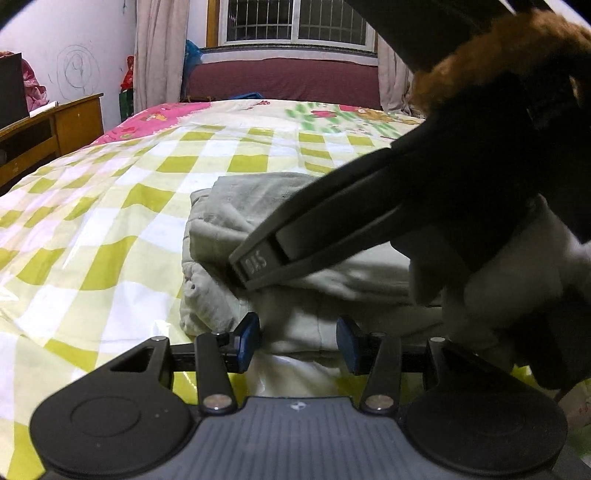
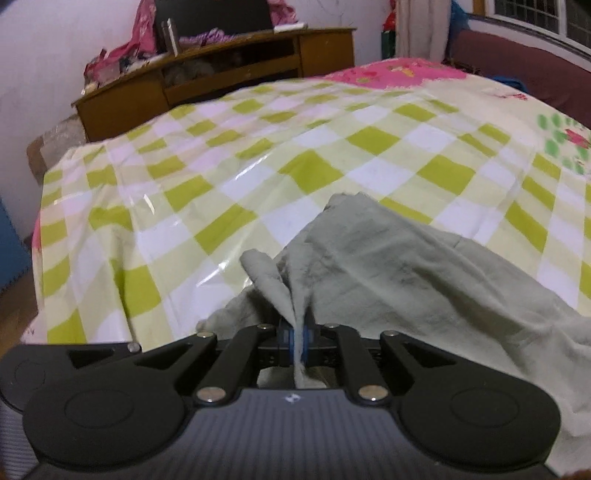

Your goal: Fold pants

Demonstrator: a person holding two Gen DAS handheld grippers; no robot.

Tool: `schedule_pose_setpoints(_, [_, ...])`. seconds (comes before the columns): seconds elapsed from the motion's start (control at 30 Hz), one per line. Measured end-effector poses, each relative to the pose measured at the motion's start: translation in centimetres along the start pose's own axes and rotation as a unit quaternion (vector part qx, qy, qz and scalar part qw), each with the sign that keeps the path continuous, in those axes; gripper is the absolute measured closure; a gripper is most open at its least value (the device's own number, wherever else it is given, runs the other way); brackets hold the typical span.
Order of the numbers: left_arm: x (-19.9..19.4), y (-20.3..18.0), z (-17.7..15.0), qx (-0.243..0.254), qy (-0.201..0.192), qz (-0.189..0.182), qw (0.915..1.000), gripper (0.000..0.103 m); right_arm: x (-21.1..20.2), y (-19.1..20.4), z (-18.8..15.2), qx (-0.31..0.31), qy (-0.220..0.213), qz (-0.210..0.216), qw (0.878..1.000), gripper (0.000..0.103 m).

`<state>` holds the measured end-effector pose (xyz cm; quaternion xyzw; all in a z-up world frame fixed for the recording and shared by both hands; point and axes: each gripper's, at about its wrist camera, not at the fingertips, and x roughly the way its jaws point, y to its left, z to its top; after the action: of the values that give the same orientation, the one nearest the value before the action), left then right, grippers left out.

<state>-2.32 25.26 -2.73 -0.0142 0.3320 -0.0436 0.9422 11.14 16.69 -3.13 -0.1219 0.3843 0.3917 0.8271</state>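
Observation:
Pale grey-green pants [image 1: 258, 221] lie bunched and partly folded on the bed's checked sheet [image 1: 110, 221]. My left gripper [image 1: 300, 345] is open at the near edge of the pile; its blue pads [image 1: 251, 341] stand apart, with cloth lying loosely between them. The dark body of the right tool [image 1: 369, 206] reaches in from the upper right over the pants, held by a gloved hand [image 1: 498, 295]. In the right wrist view, my right gripper [image 2: 297, 341] is shut on a raised fold of the pants [image 2: 388, 266], and the cloth drapes off to the right.
The yellow-green checked sheet [image 2: 258, 155] under shiny clear plastic covers most of the bed. A wooden cabinet [image 2: 221, 74] with clutter stands beyond the bed's far left edge. A maroon headboard [image 1: 284, 79] and a barred window [image 1: 295, 18] are at the far end.

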Motion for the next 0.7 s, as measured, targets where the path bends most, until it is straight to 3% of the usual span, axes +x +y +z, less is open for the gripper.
schedule_pose_setpoints(0.03, [-0.2,0.0,0.0,0.001,0.001,-0.001,1.0000,0.043,-0.2,0.1,-0.1,0.000,0.006,0.012,1.000,0.078])
schedule_pose_setpoints(0.07, [-0.4,0.0,-0.2,0.003,0.001,-0.001,1.0000,0.043,-0.6,0.1,-0.2,0.004,0.007,0.026,1.000,0.074])
schedule_pose_setpoints(0.13, [-0.7,0.1,-0.3,0.009,0.003,0.003,0.9999,0.043,-1.6,0.2,-0.3,0.014,0.001,0.052,0.999,0.074])
schedule_pose_setpoints(0.27, [-1.9,0.0,-0.3,0.012,0.008,0.014,0.9998,0.043,-4.6,-0.7,-0.7,0.052,-0.032,0.103,0.993,0.059])
schedule_pose_setpoints(0.47, [-4.1,0.1,1.1,0.015,-0.019,0.029,0.9993,0.041,-6.5,-5.7,-0.4,0.124,-0.065,0.055,0.989,0.058])
schedule_pose_setpoints(0.6, [-3.8,-0.4,2.7,0.025,-0.043,0.032,0.9982,0.038,-2.8,-8.4,1.0,0.150,-0.049,0.057,0.986,0.059])
schedule_pose_setpoints(0.7, [-1.8,-1.3,3.7,0.030,-0.048,0.007,0.9984,0.033,0.3,-10.0,1.2,0.162,-0.023,0.036,0.986,0.066])
